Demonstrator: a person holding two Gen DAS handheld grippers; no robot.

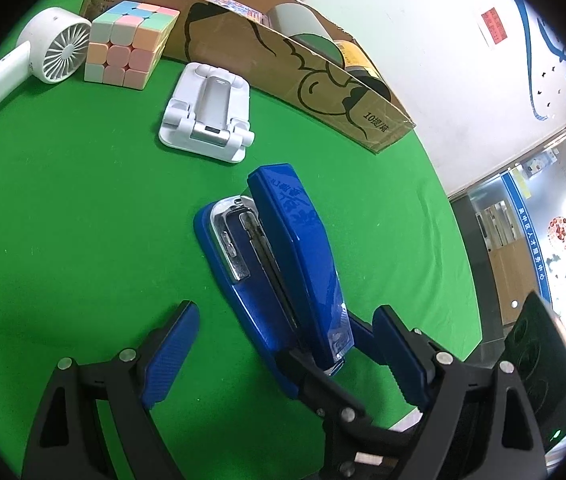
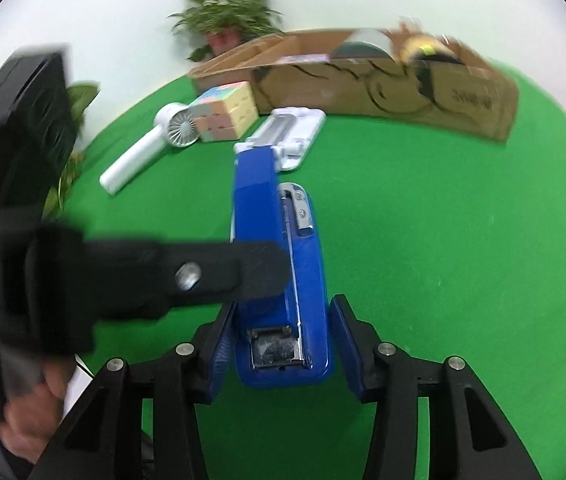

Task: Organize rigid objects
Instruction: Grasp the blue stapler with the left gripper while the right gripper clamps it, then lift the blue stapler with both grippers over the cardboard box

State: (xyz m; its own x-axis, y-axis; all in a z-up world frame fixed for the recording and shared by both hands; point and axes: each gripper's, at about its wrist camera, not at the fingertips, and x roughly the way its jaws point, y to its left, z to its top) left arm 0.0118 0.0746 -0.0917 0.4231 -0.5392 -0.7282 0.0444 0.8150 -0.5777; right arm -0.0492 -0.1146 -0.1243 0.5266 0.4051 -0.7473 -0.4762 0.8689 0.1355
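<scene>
A blue stapler (image 1: 283, 248) lies on the green cloth, its top arm raised off the base. My right gripper (image 2: 282, 308) has both blue pads against the sides of the stapler's (image 2: 279, 280) rear end and is shut on it. My left gripper (image 1: 286, 310) stands wide open just above the same rear end, its pads clear of the stapler on both sides. One black finger (image 2: 211, 272) of the left gripper crosses in front of the stapler in the right wrist view. One finger (image 1: 315, 380) of the right gripper shows at the stapler's rear in the left wrist view.
A pastel puzzle cube (image 1: 129, 46), a white hand fan (image 1: 55, 50) and a white folding phone stand (image 1: 207, 114) lie beyond the stapler. A long cardboard box (image 1: 283, 68) holding several items runs along the back. A potted plant (image 2: 227, 16) stands behind. A person's hand (image 2: 31, 412) shows at lower left.
</scene>
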